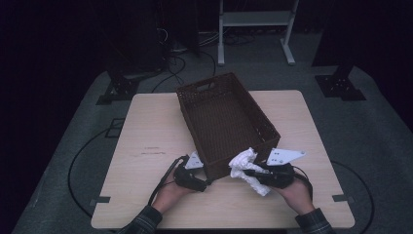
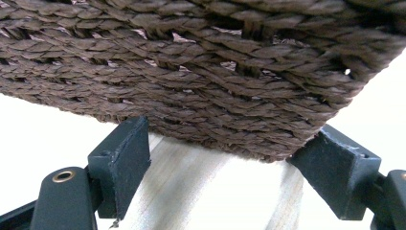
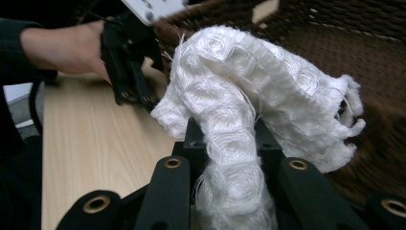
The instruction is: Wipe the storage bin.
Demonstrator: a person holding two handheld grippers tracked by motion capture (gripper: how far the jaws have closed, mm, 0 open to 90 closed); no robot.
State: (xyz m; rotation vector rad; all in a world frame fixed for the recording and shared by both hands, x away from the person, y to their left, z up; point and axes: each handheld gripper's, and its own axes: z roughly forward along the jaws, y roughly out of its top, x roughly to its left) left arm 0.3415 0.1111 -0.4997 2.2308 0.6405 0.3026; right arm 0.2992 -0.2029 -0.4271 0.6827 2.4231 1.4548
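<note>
A dim room with dark stands and cables surrounds a pale wooden table (image 1: 146, 141), on which a brown woven basket (image 1: 224, 117) sits skewed, its near corner pointing at the person. The likeliest slip, as I judge it, is the white cloth (image 1: 246, 163) catching on the basket's near rim and draping over the outside instead of dropping in, since it hangs loosely just beside that wall with a tail trailing below the gripper. A second risk is the basket skidding or tipping if the cloth or the right hand knocks it, because only one corner is steadied.

The right gripper (image 1: 260, 171) has its jaws drawn narrow and clamped on the cloth (image 3: 249, 120), which bunches up between them and flops forward toward the basket's interior (image 3: 364, 57). The left gripper (image 2: 230, 177) has its jaws spread wide to either side of the basket's lower corner (image 2: 225, 96), right up against the weave; I cannot tell whether they actually press on it
</note>
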